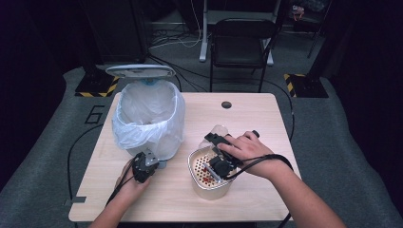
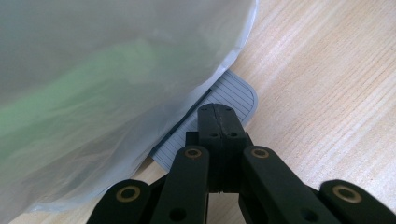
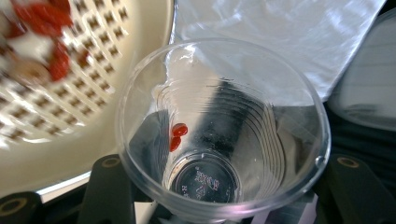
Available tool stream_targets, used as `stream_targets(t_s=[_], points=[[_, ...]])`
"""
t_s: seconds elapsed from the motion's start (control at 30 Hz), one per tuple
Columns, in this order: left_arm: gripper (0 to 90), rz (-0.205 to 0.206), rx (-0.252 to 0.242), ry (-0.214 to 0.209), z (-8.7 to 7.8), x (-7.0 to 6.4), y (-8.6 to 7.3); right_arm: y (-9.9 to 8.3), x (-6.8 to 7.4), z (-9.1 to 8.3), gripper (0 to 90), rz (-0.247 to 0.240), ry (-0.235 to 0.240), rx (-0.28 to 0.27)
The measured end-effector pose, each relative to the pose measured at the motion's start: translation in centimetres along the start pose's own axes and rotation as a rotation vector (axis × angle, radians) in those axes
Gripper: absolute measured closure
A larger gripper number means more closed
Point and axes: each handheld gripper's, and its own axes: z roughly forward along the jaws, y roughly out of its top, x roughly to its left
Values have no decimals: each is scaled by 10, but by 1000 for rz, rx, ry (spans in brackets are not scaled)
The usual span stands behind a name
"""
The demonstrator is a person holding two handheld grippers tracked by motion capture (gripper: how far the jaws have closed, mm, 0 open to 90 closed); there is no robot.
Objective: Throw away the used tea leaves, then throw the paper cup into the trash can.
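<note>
Gripping a clear plastic cup [image 3: 223,135] between its jaws, the right gripper [image 1: 219,154] sits right of centre in the high view, just over the cream strainer [image 1: 196,164] (red bits inside; two cling to the cup wall). Lower left, the left gripper [image 2: 219,123], jaws pressed together and empty, rests on the grey pedal [image 2: 238,91] of the bag-lined bin [image 1: 147,116].

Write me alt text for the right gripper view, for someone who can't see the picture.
A clear plastic cup held between the right gripper's black jaws, seen from its open mouth, with two small red pieces stuck to its inner wall. A cream perforated strainer with more red bits lies at the upper left, and the white bin liner at the top.
</note>
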Motion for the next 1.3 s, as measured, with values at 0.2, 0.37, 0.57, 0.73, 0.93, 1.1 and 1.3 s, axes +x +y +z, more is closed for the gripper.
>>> stream_targets(t_s=[0.2, 0.37, 0.57, 0.73, 0.93, 1.1, 1.3], points=[[900, 16, -10, -17, 1, 2, 1, -4, -19, 4, 428, 136, 178, -27], [900, 26, -5, -2, 0, 3, 1, -10, -35, 8, 428, 248, 293, -47], [900, 24, -4, -3, -1, 3, 1, -20, -52, 11, 429, 405, 411, -79], [900, 19, -7, -18, 0, 3, 1, -26, -62, 11, 430, 540, 498, -91], [900, 23, -16, 0, 1, 2, 1, -37, -73, 14, 430, 685, 569, -161], [900, 16, -18, -9, 1, 2, 1, -46, -81, 15, 431, 759, 597, -168], [900, 22, -8, -11, 0, 2, 1, -51, -90, 17, 430, 810, 590, -182]])
